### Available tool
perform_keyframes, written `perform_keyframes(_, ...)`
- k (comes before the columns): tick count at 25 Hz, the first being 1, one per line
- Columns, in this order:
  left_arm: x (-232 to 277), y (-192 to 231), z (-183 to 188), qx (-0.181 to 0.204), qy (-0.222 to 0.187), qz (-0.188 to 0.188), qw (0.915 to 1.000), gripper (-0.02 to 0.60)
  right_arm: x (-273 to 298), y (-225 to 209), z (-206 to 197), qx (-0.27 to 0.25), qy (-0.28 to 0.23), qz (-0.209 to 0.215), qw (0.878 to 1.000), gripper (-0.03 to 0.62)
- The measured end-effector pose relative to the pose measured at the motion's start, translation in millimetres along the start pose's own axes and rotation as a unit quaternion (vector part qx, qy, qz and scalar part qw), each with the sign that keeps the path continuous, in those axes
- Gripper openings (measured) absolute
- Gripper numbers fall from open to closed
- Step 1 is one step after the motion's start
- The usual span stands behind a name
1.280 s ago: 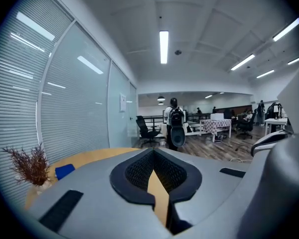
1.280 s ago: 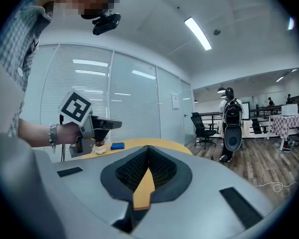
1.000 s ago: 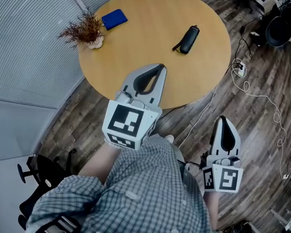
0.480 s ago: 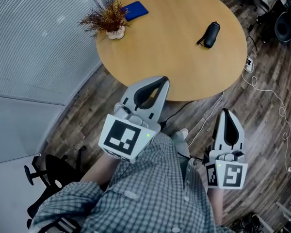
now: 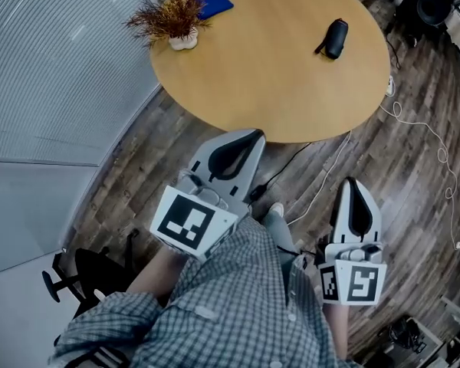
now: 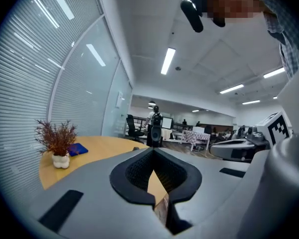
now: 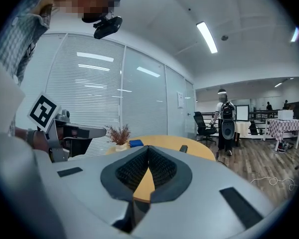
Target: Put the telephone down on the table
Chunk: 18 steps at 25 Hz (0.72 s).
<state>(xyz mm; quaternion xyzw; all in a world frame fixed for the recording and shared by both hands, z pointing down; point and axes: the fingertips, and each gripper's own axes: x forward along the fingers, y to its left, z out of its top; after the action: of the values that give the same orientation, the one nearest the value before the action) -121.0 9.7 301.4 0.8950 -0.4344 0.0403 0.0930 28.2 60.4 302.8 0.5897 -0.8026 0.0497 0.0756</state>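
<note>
Head view: the telephone (image 5: 335, 37), a black rounded handset w/ a short cord or strap at one end, lies flat on the round wooden table (image 5: 276, 90), on the far right part, away from the edge. A dried plant in a small pot (image 5: 172, 18) and a blue flat item (image 5: 213, 4) stand at the far left, well apart from it. The left gripper (image 5: 245, 140) and the right gripper (image 5: 354, 194) both hang over the wood floor on the near side of the table, not above it. Neither is near the telephone.

Left gripper view: the jaws are pressed together, nothing is between them. The table edge and the plant show beyond.

Right gripper view: same, jaws fully together and empty. A small dark shape on the table is probably the telephone, too small to be sure.

Judgement: the telephone is already down, so the task looks done. It seems light, stiff plastic, prob. smooth and a bit slippery b/c of the rounded body. If it is taken again, the best hold is across the narrow sides at the middle, keeping clear of the cord end, which may snag.
</note>
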Motion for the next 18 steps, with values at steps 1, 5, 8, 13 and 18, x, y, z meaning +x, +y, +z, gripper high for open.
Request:
perform_keyframes(1,-3,0,0,-0.003,-0.003,0.003,1.0000,0.006,-1,2,1,-0.003,0.000,0.004,1.000,0.008)
perform_keyframes(5,-14,-5,-6,-0.016,-0.003,0.017,0.9997,0.007,-5,2,1,-0.010,-0.007,0.018,1.000,0.008)
perform_keyframes(8,-20,-10,-11,-0.018,0.005,0.030,0.9994,0.006,-10,-2,1,-0.013,-0.011,0.028,0.999,0.008)
perform_keyframes(13,-27,-26,0,-0.018,-0.005,0.042,0.9989,0.007,-19,-4,11,-0.016,-0.029,0.044,0.998,0.008)
perform_keyframes(18,-25,-32,9,-0.005,-0.018,0.033,0.9993,0.006,-14,0,18,-0.022,-0.043,0.054,0.997,0.008)
